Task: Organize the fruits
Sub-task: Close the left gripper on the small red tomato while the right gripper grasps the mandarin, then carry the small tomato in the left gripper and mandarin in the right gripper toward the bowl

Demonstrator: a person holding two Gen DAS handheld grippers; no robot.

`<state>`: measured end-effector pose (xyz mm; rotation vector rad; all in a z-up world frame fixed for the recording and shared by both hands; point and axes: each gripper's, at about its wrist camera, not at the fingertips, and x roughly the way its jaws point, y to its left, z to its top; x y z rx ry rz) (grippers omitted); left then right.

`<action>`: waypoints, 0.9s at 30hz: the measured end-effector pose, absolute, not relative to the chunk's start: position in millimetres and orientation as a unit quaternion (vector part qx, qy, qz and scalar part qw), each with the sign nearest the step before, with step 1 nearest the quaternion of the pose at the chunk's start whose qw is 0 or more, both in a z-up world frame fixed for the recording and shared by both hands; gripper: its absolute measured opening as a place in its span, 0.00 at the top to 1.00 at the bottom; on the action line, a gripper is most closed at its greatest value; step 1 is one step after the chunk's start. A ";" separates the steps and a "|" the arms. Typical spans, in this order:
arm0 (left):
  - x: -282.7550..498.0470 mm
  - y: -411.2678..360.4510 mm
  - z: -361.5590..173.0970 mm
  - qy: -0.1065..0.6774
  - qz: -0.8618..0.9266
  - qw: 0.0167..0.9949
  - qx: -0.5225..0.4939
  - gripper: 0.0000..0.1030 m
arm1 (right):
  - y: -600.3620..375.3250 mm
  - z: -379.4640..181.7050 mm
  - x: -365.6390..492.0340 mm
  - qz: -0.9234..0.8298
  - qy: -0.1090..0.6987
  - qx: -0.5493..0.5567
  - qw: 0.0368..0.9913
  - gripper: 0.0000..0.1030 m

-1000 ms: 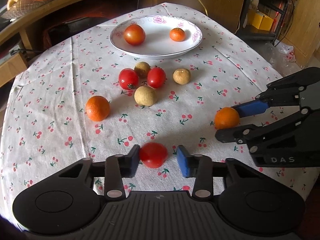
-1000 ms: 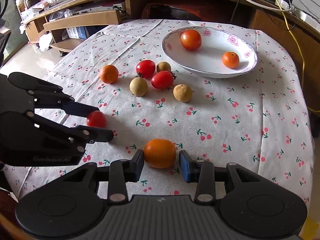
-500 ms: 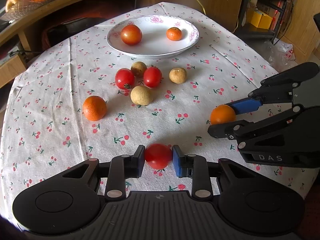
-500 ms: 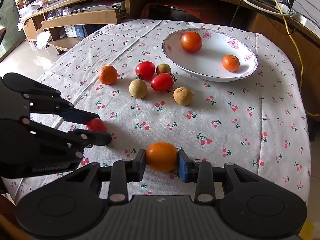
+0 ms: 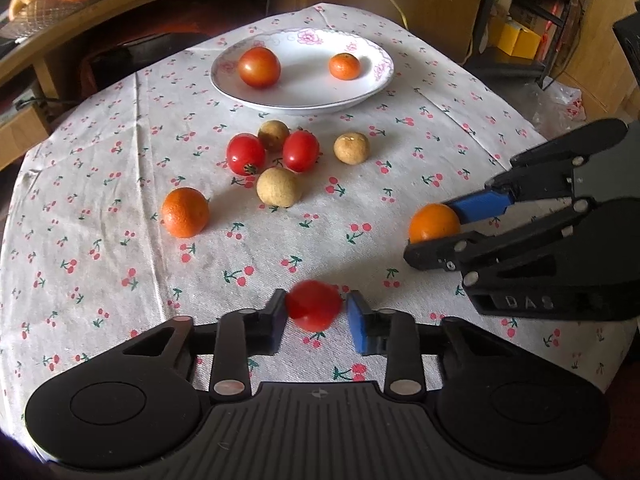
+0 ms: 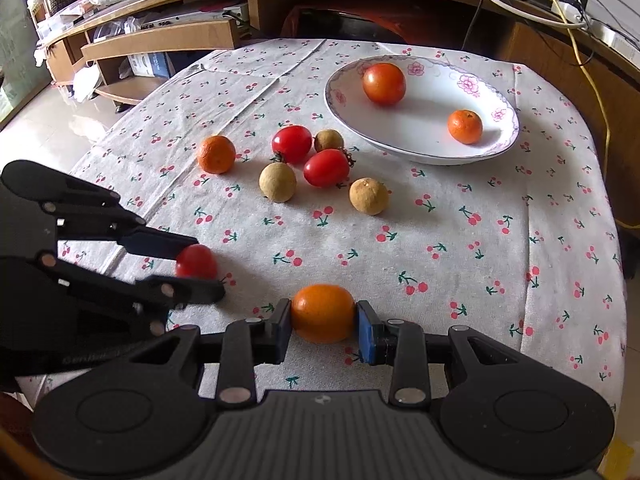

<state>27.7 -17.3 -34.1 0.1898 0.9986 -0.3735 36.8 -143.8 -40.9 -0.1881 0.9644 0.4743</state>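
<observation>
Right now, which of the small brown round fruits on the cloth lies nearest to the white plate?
The smallest brown fruit, tucked between the two red tomatoes. It sits closest to the plate; the other two brown fruits lie nearer the grippers.

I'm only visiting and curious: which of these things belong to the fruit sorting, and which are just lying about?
Part of the job:
white plate
red tomato in the left gripper
orange in the right gripper
loose fruit on the tablecloth

Just lying about:
yellow cable
wooden shelves
</observation>
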 end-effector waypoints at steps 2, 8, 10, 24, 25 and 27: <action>28.7 -17.0 -33.2 0.477 -0.176 0.857 0.086 0.65 | -143.1 -40.4 36.0 0.226 0.459 -0.092 0.854 0.67; 29.5 -20.0 -29.0 0.472 -0.176 0.860 0.086 0.66 | -144.3 -33.7 38.4 0.223 0.450 -0.085 0.861 0.67; 31.8 -20.1 -24.9 0.466 -0.176 0.863 0.081 0.66 | -143.9 -30.0 39.3 0.223 0.444 -0.083 0.864 0.67; 56.2 -22.0 -6.4 0.436 -0.170 0.882 0.061 0.66 | -150.4 -15.1 59.7 0.198 0.426 -0.060 0.881 0.67; 58.0 -22.1 -5.9 0.435 -0.170 0.882 0.060 0.66 | -150.9 -14.5 61.8 0.196 0.426 -0.059 0.881 0.67; 62.1 -22.8 -4.8 0.432 -0.168 0.884 0.060 0.66 | -151.8 -13.4 66.2 0.192 0.425 -0.055 0.883 0.67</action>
